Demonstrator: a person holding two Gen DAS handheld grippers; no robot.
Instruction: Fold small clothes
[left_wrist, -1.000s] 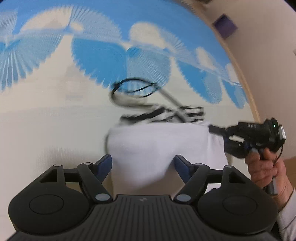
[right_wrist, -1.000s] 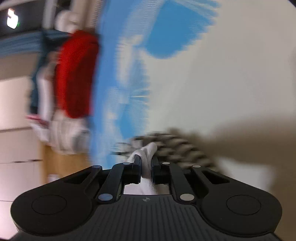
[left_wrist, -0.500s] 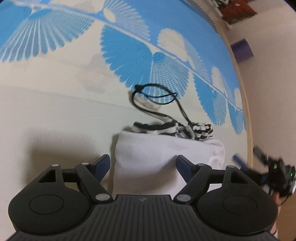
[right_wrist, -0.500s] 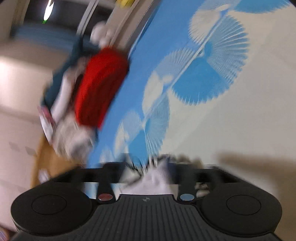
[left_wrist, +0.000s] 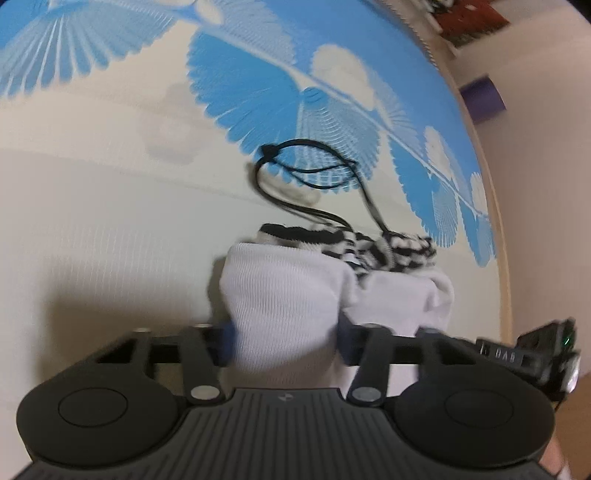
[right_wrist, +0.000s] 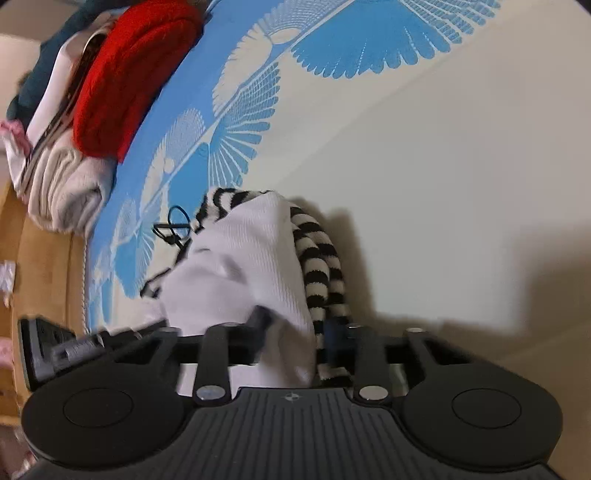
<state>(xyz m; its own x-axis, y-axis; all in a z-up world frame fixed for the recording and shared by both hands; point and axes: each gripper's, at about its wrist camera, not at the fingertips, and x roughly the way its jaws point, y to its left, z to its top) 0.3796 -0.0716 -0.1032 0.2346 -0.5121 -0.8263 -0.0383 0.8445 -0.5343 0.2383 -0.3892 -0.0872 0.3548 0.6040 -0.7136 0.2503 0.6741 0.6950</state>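
Observation:
A white sock (left_wrist: 288, 295) lies folded on the cream and blue mat, on top of a black-and-white striped sock (left_wrist: 369, 247). My left gripper (left_wrist: 284, 339) straddles the white sock's near end, jaws apart, fingers blurred. In the right wrist view the white sock (right_wrist: 251, 266) and the striped sock (right_wrist: 317, 266) run between the jaws of my right gripper (right_wrist: 295, 332), which stand apart around the cloth. The right gripper also shows at the left wrist view's right edge (left_wrist: 524, 354).
A black cord loop (left_wrist: 306, 170) lies on the mat just beyond the socks. A pile of folded clothes, with a red knit (right_wrist: 125, 77) on it, sits at the mat's far edge. The wooden table edge (left_wrist: 495, 206) runs along the right.
My right gripper has opened from its pinch on the white sock and swung round. My left gripper has moved forward over the sock and its jaws have narrowed.

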